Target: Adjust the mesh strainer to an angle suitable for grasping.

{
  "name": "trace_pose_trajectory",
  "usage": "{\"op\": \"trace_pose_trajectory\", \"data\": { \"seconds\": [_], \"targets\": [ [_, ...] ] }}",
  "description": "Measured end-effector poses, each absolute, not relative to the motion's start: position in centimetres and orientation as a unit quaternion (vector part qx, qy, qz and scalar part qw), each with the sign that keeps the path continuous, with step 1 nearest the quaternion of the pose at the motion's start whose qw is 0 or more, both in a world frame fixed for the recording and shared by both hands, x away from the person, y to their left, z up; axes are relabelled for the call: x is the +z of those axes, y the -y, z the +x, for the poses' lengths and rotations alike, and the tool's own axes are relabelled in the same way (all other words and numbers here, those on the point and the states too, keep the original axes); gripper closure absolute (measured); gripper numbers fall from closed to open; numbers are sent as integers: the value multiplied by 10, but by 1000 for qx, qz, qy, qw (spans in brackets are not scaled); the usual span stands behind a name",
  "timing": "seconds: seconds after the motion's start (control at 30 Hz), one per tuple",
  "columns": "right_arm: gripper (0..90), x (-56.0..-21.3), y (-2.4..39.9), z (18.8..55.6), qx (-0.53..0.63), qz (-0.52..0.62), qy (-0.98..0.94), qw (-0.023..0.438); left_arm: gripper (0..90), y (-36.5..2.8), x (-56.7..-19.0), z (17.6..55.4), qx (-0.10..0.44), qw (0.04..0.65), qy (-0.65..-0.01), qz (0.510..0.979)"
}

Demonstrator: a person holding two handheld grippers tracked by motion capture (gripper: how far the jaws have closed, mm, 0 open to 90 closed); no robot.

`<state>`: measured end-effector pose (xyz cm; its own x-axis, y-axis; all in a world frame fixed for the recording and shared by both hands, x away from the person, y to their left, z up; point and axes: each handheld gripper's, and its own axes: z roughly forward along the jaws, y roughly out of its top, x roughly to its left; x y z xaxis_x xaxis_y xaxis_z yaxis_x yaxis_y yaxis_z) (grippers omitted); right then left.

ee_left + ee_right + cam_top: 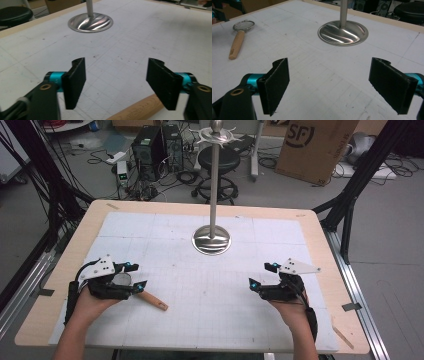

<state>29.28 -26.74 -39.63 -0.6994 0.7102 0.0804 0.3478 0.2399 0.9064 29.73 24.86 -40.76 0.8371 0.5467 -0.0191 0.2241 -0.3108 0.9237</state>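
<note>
High view: left claw (134, 276) spread over strainer (131, 285), seemingly not touching; right claw (262, 274) spread, level.

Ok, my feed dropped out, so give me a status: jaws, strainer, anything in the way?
Left gripper open, over strainer, not gripping. Right gripper open, nothing between jaws. Metal stand mid-table, clear of both.

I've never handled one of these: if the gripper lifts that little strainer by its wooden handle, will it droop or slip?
The strainer probably stays stiff and light: thin mesh bowl, solid wooden handle. The handle looks round, so it might roll when nudged.
</note>
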Motion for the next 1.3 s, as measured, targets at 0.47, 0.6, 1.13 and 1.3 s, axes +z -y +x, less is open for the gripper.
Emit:
{"op": "trace_pose_trajectory", "data": {
  "seconds": [0.47,0.6,1.13,1.3],
  "targets": [
    [160,-401,260,297,499,344,-776,175,702,-230,-417,293,83,464,-216,855],
    [160,-401,260,297,498,340,-778,176,780,-228,-418,292,67,453,-209,864],
    [160,-403,257,298,495,343,-780,170,896,-211,-423,282,65,398,-130,906],
    [160,-404,256,298,492,341,-783,170,896,-206,-429,283,45,377,-127,916]
  ]
}}
